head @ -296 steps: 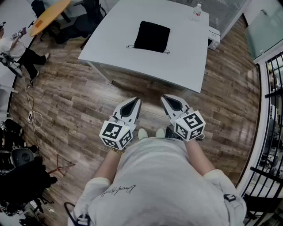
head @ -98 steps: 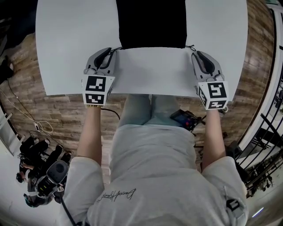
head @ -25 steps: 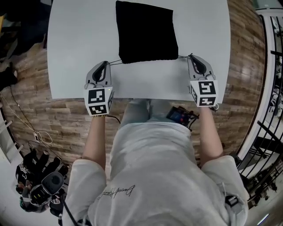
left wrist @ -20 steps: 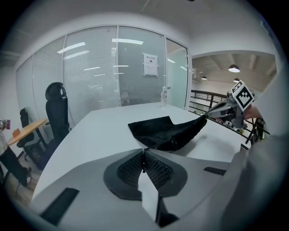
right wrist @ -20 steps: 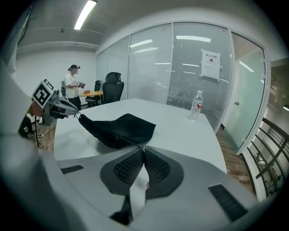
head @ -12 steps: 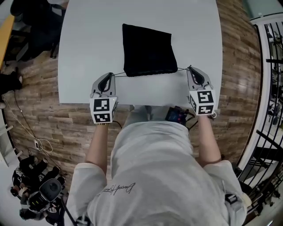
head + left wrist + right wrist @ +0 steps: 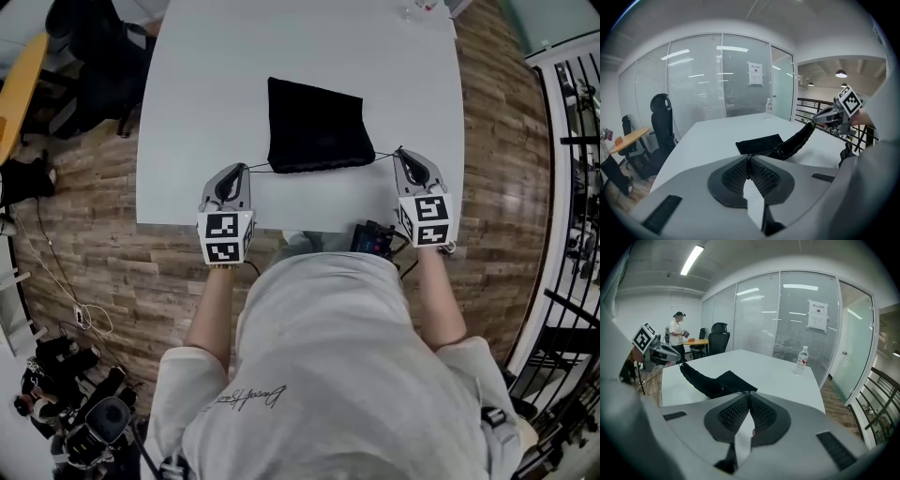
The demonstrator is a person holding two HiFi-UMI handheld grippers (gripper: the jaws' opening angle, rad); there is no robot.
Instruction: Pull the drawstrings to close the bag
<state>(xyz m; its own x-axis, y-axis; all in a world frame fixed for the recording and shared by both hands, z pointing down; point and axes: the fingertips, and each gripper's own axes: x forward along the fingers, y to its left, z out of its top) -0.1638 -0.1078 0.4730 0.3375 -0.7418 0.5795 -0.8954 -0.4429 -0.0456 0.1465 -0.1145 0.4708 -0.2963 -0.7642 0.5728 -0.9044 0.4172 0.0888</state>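
Note:
A black drawstring bag [image 7: 314, 122] lies on the white table [image 7: 206, 112], its near edge gathered and lifted. A thin drawstring [image 7: 261, 169] runs taut from the bag's left corner to my left gripper [image 7: 244, 170]. Another drawstring [image 7: 386, 153] runs from the right corner to my right gripper [image 7: 401, 150]. Both grippers are shut on their strings, one at each side of the bag mouth. In the left gripper view the bunched bag [image 7: 787, 145] stretches toward the right gripper [image 7: 820, 119]. In the right gripper view the bag [image 7: 717, 383] reaches toward the left gripper [image 7: 670, 355].
A water bottle [image 7: 801, 361] stands at the table's far end. An office chair [image 7: 663, 126] and an orange table are off the left side, with a person [image 7: 676, 333] standing beyond. A black railing [image 7: 572, 141] runs along the right. A small device [image 7: 375, 237] hangs near my waist.
Both grippers have risen with the strings held, and the bag's gathered near edge has lifted with them. The mouth is narrower than it was a few seconds ago.

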